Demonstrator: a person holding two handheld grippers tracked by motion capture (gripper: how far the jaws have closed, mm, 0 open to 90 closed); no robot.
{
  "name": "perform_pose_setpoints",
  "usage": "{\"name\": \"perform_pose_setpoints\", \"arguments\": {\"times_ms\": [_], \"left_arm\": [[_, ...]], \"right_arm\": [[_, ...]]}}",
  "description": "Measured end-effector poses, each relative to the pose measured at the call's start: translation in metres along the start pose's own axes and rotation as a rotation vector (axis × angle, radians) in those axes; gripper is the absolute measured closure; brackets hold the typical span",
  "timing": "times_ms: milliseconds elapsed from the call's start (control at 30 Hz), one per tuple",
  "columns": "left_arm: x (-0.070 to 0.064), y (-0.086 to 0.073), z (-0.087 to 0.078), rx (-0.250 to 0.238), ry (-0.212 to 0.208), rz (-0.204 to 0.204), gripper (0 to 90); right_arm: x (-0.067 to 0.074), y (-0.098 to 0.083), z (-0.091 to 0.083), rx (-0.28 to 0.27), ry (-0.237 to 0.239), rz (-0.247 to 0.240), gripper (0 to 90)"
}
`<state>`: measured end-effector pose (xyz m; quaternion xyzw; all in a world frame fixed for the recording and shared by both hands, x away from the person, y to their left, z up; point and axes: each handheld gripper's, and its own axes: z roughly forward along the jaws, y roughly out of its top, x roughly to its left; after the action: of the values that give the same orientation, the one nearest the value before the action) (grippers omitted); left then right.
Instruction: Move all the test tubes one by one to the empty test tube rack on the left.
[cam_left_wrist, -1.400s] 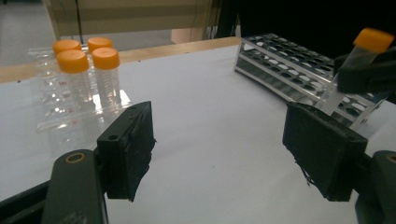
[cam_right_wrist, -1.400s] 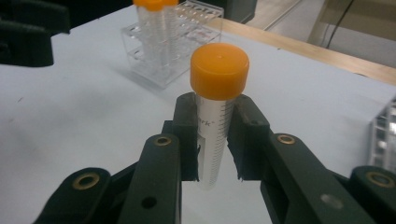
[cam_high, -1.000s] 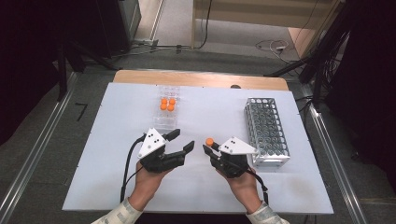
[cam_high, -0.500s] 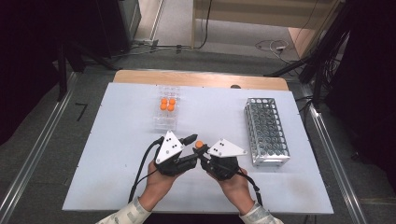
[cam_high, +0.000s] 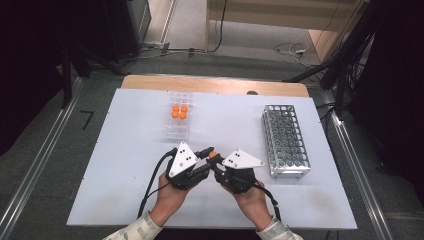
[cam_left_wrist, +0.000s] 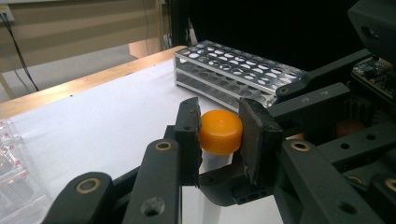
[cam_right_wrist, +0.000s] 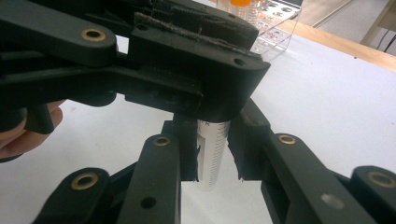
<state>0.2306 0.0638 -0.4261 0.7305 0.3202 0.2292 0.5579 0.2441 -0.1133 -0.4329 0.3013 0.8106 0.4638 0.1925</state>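
The left tool (cam_high: 206, 154) has swung in to meet the right tool (cam_high: 216, 161). Its jaws have just closed onto the orange cap (cam_left_wrist: 221, 131) of the tube (cam_right_wrist: 212, 154) the right one holds.

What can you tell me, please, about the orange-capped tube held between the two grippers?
The tube is clear plastic with a printed scale down its body and a smooth round orange cap. The left gripper has just closed its jaws on the cap, and the right gripper clamps the body below. It hangs above the white table, near the front edge, between the clear tube box and the metal rack.
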Motion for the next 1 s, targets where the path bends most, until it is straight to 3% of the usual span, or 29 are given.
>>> {"name": "perform_pose_setpoints", "arguments": {"times_ms": [67, 200, 367, 500, 733, 1000], "left_arm": [[0.001, 0.001, -0.002, -0.005, 0.009, -0.003, 70.0], [0.012, 0.004, -0.008, -0.017, 0.033, -0.025, 70.0], [0.035, 0.006, -0.020, -0.032, 0.078, -0.076, 70.0], [0.055, 0.010, -0.030, -0.050, 0.126, -0.110, 70.0], [0.084, 0.025, -0.047, -0.073, 0.226, -0.119, 70.0], [0.118, 0.038, -0.049, -0.101, 0.339, -0.125, 70.0]], "right_arm": [[-0.001, 0.000, -0.001, 0.003, 0.011, 0.005, 58.2], [-0.006, -0.001, -0.003, 0.018, 0.007, 0.010, 43.4], [-0.024, -0.008, -0.014, 0.024, -0.003, 0.056, 31.3], [-0.041, -0.014, -0.025, 0.014, -0.030, 0.086, 28.9], [-0.066, -0.024, -0.046, -0.002, -0.080, 0.140, 28.2], [-0.077, -0.031, -0.062, -0.017, -0.114, 0.163, 28.7]]}}
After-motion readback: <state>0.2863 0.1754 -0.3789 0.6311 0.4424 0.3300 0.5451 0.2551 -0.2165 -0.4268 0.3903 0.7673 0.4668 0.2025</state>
